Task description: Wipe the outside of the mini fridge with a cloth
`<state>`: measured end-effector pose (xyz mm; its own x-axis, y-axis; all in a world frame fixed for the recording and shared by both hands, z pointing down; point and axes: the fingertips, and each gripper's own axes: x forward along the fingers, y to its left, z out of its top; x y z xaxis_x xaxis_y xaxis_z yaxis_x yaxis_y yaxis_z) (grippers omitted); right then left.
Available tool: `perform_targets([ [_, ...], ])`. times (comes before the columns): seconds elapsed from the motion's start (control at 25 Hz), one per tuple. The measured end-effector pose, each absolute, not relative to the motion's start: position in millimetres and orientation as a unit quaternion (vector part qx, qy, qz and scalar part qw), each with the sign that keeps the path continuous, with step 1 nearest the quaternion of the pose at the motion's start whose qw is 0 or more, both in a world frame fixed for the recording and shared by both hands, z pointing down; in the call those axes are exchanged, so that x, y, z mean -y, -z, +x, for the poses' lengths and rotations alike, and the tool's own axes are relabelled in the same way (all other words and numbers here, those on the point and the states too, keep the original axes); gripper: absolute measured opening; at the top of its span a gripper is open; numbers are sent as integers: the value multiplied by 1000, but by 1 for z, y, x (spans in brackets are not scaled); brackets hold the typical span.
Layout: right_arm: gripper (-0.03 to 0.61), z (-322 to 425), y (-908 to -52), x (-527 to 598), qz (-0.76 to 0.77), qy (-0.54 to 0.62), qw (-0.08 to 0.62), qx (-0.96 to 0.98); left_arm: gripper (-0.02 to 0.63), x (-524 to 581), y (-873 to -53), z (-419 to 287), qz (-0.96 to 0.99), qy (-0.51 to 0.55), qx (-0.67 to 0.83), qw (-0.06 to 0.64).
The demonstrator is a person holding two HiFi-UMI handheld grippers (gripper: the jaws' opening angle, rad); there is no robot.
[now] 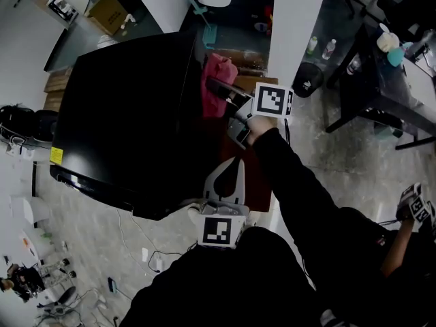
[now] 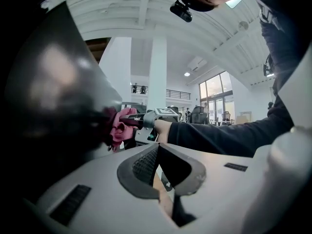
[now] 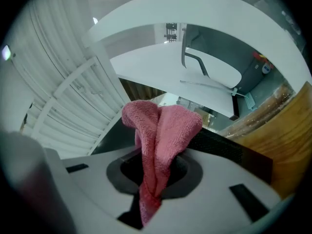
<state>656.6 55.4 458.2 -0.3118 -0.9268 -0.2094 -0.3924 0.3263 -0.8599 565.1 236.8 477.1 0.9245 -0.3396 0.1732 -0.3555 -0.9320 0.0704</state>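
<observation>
Wiping looks underway: right gripper [image 1: 221, 92] pinches cloth [image 1: 216, 73] against mini fridge [image 1: 129, 121], left gripper [image 2: 158, 155] closed, empty; next, sweep along.

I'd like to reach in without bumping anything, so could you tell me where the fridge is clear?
Free: the fridge's broad black face, left edge to cloth. Crowded: its right side, where the right gripper holds the cloth and the left gripper sits.
</observation>
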Motion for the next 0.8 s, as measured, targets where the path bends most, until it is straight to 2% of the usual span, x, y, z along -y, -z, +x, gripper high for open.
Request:
perform_targets([
  [0.2, 52, 666, -512, -49, -460, 385, 390, -699, 6, -232, -517, 565, 978, -85, 174, 79],
  [0.8, 52, 673, -690, -48, -497, 491, 381, -605, 6, -226, -605, 564, 965, -136, 190, 123],
])
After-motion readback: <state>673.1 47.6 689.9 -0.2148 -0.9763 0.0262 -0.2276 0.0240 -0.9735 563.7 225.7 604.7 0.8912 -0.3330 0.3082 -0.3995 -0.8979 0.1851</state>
